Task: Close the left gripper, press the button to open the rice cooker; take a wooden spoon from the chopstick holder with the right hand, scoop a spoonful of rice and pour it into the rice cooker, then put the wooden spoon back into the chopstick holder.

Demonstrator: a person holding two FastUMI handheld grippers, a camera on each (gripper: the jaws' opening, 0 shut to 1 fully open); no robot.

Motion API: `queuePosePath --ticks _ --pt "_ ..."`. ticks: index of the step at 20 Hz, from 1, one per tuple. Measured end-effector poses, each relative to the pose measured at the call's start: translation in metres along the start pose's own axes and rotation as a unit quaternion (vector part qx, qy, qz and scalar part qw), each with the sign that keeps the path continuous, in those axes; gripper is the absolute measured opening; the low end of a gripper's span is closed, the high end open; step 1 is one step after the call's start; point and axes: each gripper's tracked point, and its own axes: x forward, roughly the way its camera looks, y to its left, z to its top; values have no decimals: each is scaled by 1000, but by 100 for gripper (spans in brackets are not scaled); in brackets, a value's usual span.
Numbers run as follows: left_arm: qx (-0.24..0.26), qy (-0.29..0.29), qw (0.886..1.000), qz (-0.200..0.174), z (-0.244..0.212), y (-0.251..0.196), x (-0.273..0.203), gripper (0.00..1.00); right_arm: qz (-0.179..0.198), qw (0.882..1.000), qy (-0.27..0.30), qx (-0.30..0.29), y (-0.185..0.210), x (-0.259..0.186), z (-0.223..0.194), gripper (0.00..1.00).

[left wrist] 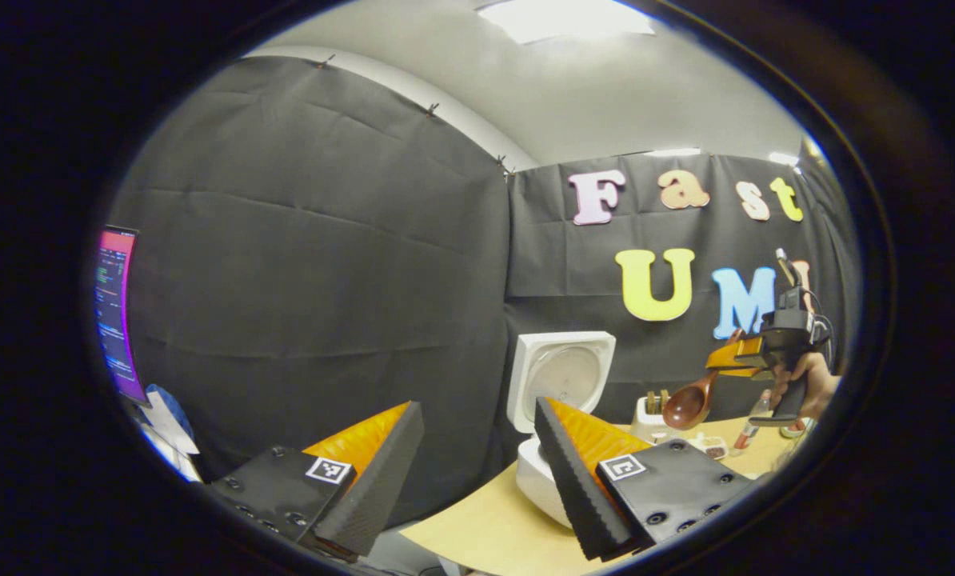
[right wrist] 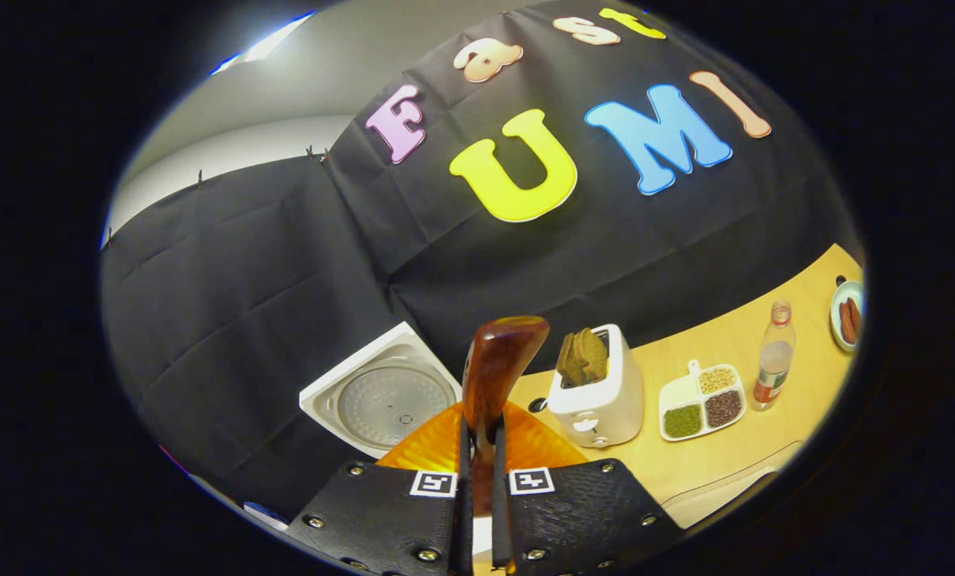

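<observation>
Now the left gripper [left wrist: 477,472] hangs wide open and empty, low at the tabletop [left wrist: 493,532] edge before the cooker [left wrist: 561,380], whose lid already stands up. Further right, the right gripper [right wrist: 477,480] clamps the spoon [right wrist: 493,364] by its handle, bowl forward along the fingers. The rice tray [right wrist: 701,400] lies right of the spoon, past the toaster [right wrist: 601,400], so that hand is nearer.

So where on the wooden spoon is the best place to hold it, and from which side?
By the handle, from its tail end, as the right hand-held gripper does: the narrow handle fits between both fingers, leaving the broad bowl of the wooden spoon free out front for scooping.
</observation>
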Motion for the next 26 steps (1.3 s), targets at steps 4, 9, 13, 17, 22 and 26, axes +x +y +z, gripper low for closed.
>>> queuePosePath --ticks 4,9,13,17,22,26 --pt "-2 -5 1000 -24 7 -29 5 97 -26 999 -24 -10 -29 -28 27 10" --pt "-13 -10 999 -50 13 -67 8 97 -57 997 -42 -8 -76 -64 48 10" --pt "-12 -12 997 -72 18 -100 9 96 -92 994 -60 -8 -119 -101 67 10" --pt "-18 -11 995 -94 19 -133 10 94 -142 986 -75 -30 -162 -144 80 10" --pt "-18 -17 992 -124 29 -173 8 96 -190 977 -85 -40 -209 -185 87 9" --pt "-12 -22 989 -143 36 -202 4 96 -221 970 -90 -37 -245 -208 86 10"
